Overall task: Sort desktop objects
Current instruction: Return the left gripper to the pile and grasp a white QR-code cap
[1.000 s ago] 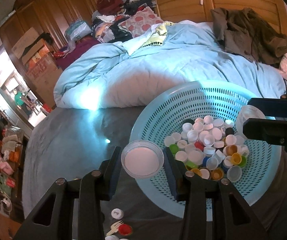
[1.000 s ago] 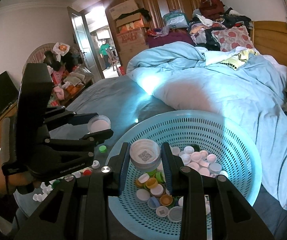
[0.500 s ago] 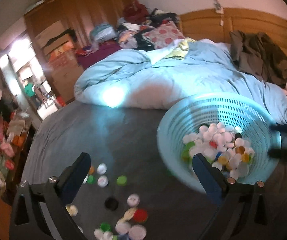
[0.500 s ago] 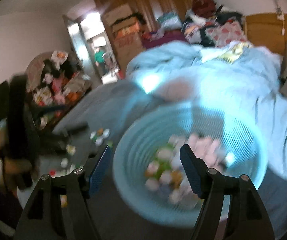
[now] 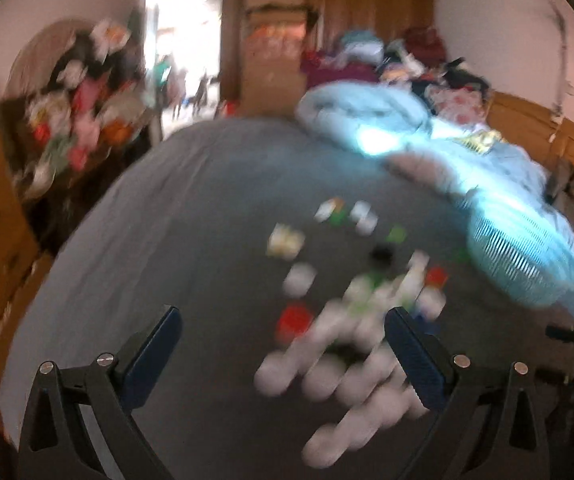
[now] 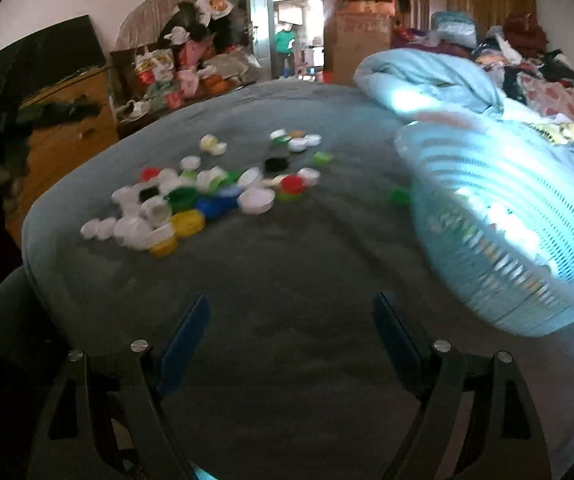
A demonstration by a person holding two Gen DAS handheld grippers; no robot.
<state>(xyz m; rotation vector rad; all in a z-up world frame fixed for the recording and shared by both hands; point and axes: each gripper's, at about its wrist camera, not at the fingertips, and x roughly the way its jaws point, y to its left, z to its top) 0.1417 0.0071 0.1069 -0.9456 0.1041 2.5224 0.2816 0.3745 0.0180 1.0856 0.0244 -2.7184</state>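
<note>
On the bed: grey sheet (image 6: 287, 280) covers the near part; a pale blue quilt (image 6: 439, 76) is bunched at the far right.
Caps: a loose heap of bottle caps (image 6: 191, 200) lies on the sheet left of centre in the right wrist view, white, green, blue, yellow, red and black among them; a lone green cap (image 6: 399, 197) sits just beside the basket. In the left wrist view the caps (image 5: 351, 292) are smeared by blur and single ones cannot be told apart.
Basket: pale blue slotted basket (image 6: 499, 216) stands on the sheet to the right of the heap, apart from it; blurred caps show inside. It shows at the right edge of the left wrist view (image 5: 519, 256).
Left gripper (image 5: 283, 336): jaws spread wide, nothing between them, the blurred caps lying beyond and below the fingers.
Right gripper (image 6: 291, 320): jaws have just been opening and stand apart, only bare sheet between them.
Room: wooden drawers (image 6: 71, 128) at the left; a doorway (image 6: 287, 20) at the far end.
</note>
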